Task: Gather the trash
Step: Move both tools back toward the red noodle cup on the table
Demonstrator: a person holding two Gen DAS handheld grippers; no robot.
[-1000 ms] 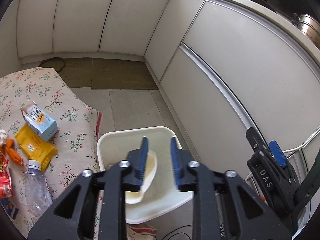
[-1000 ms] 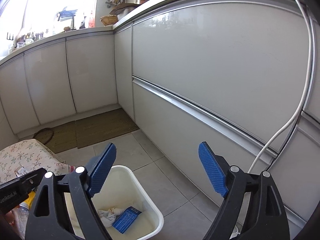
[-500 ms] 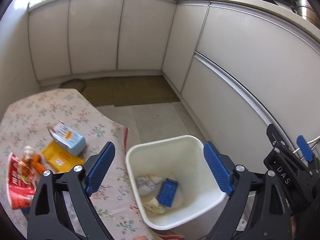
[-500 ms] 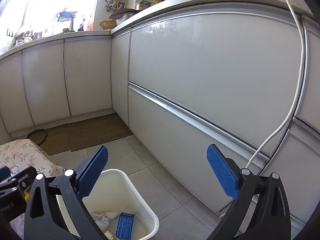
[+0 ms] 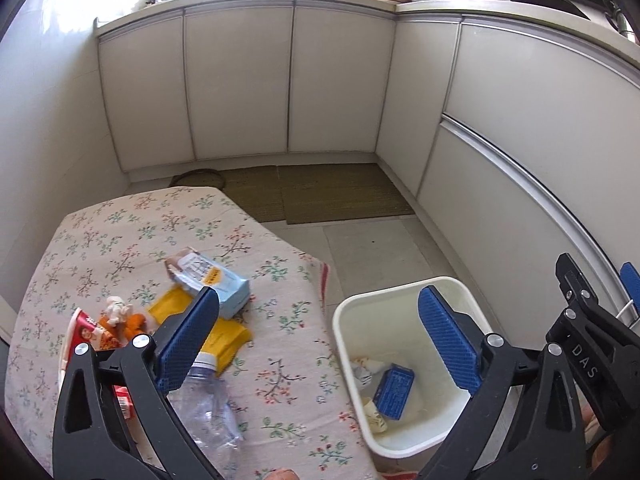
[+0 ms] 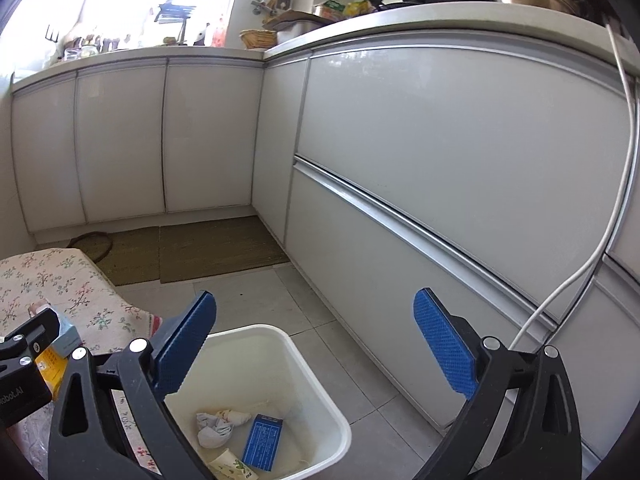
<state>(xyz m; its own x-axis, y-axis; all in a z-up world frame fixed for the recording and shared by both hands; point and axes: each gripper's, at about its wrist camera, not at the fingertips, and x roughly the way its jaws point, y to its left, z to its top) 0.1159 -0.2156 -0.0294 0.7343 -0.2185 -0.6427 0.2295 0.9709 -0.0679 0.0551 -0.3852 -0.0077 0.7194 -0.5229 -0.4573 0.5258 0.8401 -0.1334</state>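
My left gripper point(image 5: 318, 300) hangs above the gap between the floral table point(image 5: 160, 216) and the white bin point(image 5: 384, 288); its jaws are opening wide with nothing between them. On the cloth lie a pale blue carton point(image 5: 216, 280), a yellow packet point(image 5: 228, 336), a clear plastic bottle point(image 5: 204, 404), a red wrapper point(image 5: 88, 332) and orange scraps point(image 5: 128, 320). The bin holds a blue box point(image 5: 394, 390), crumpled paper point(image 5: 366, 368) and a paper cup point(image 5: 374, 412). My right gripper point(image 6: 316, 300) is open and empty above the bin point(image 6: 256, 330), with the blue box point(image 6: 262, 442) below it.
White kitchen cabinets point(image 5: 240, 80) wrap the back and right side. Brown mats point(image 5: 344, 192) lie on the tiled floor point(image 5: 372, 248) beyond the bin. A white cable point(image 6: 560, 296) hangs down the right cabinet front. The bin stands close against the table's right edge.
The left jaws, shut on a cream cup over the bin, have opened wide and the cup lies in the bin. The left view swung towards the table. The right jaws widened slightly.
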